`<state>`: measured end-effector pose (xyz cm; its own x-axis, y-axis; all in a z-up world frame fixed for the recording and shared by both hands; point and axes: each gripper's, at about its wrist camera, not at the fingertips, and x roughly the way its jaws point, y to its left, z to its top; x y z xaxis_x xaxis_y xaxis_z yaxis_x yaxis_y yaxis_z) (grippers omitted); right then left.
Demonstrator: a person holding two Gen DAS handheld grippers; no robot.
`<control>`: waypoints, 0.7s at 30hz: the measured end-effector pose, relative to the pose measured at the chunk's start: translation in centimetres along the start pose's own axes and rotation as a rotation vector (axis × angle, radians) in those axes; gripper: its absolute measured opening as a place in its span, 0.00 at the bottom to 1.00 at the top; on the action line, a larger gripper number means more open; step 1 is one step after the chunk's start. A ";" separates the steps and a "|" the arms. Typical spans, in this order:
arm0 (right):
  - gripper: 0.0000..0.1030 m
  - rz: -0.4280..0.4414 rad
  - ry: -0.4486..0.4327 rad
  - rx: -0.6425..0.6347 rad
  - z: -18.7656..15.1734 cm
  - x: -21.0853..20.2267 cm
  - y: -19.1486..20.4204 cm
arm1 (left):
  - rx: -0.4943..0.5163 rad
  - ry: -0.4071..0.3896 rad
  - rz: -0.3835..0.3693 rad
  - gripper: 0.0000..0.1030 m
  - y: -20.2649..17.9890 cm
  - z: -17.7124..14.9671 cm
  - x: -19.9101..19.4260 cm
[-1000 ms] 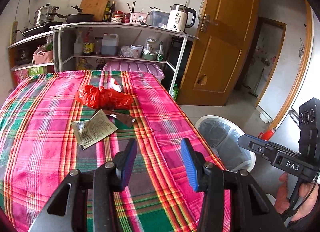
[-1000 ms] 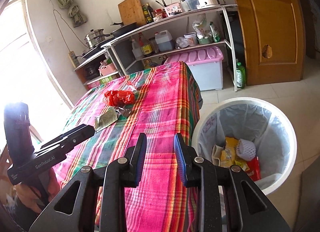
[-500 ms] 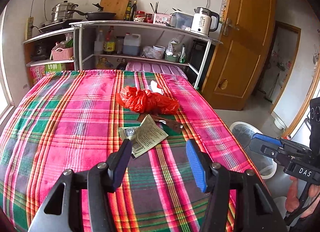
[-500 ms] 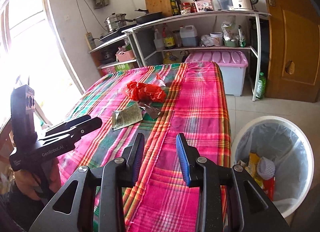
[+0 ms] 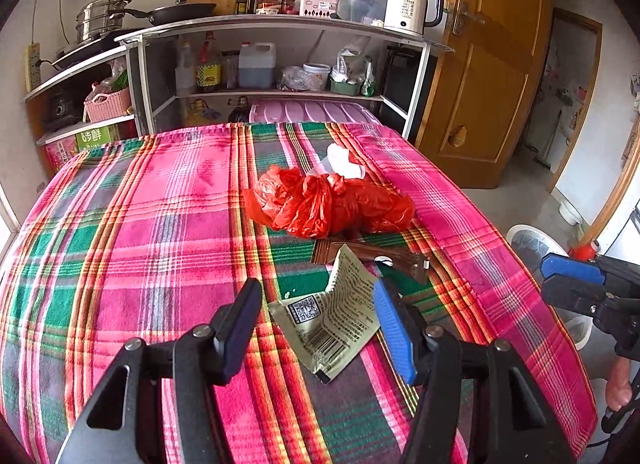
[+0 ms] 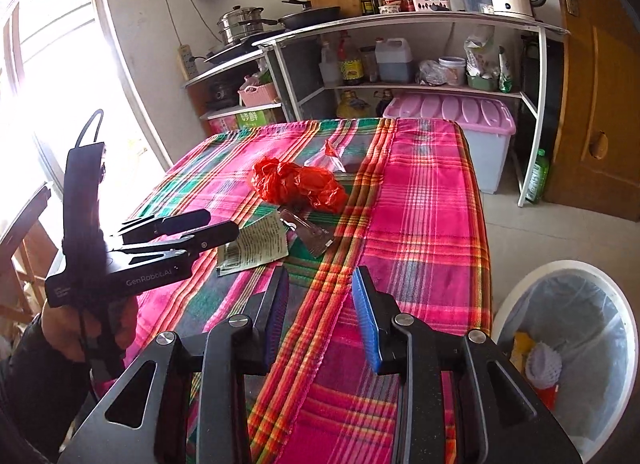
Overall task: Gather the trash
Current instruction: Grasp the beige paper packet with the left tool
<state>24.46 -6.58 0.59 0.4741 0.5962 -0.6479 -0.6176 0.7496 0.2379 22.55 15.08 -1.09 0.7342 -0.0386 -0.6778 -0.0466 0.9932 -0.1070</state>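
Observation:
A green printed sachet [image 5: 334, 314] lies on the plaid tablecloth [image 5: 160, 232], right in front of my open, empty left gripper [image 5: 316, 296], between its fingers. Behind it lie a brown wrapper [image 5: 372, 256], a crumpled red plastic bag [image 5: 328, 202] and a clear-white wrapper [image 5: 340, 162]. My right gripper [image 6: 320, 284] is open and empty above the table's near right part. In the right wrist view the sachet [image 6: 254, 246], the red bag [image 6: 298, 184] and the left gripper [image 6: 216, 226] show. A white lined trash bin [image 6: 572, 348] holding some trash stands on the floor to the right.
A metal shelf [image 5: 280, 28] with pots, bottles and a kettle [image 5: 412, 6] stands behind the table. A pink-lidded storage box [image 6: 452, 120] sits under it. A wooden door [image 5: 492, 64] is at the right. The bin's rim [image 5: 532, 234] shows past the table's right edge.
Both grippers moved from beside the bin toward the table's middle. The left gripper has come up to the green sachet. Both stay open.

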 end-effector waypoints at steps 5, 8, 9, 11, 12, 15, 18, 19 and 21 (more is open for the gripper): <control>0.33 -0.003 0.013 -0.007 0.4 0.7 -0.3 | 0.014 0.083 -0.016 0.59 -0.1 0.3 2.2; 0.33 -0.005 0.018 -0.015 0.9 1.3 -0.2 | 0.018 0.122 -0.004 0.53 -0.3 0.2 2.9; 0.33 -0.006 0.020 -0.018 1.0 1.5 -0.2 | 0.025 0.119 0.005 0.42 -0.5 0.1 2.9; 0.33 -0.008 0.024 -0.023 1.3 1.7 -0.2 | 0.046 0.116 0.014 0.35 -0.9 -0.1 2.8; 0.33 -0.007 0.026 -0.027 1.4 1.8 -0.1 | 0.054 0.114 0.014 0.33 -1.0 -0.1 2.7; 0.33 -0.009 0.036 -0.050 1.8 2.3 0.2 | 0.067 0.099 0.012 0.22 -1.4 -0.5 2.0; 0.33 -0.006 0.049 -0.083 2.2 2.9 0.7 | 0.054 0.077 -0.002 0.19 -1.4 -0.9 0.9; 0.33 -0.008 0.054 -0.098 2.4 3.2 0.9 | 0.045 0.067 -0.007 0.18 -1.3 -1.1 0.5; 0.33 -0.014 0.068 -0.130 2.7 4.0 1.2 | 0.026 0.049 -0.013 0.16 -1.2 -1.5 -0.2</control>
<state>27.34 -2.56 0.27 0.4419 0.5620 -0.6992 -0.6896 0.7113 0.1360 21.44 13.77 -1.87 0.7003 -0.0562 -0.7116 -0.0190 0.9951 -0.0973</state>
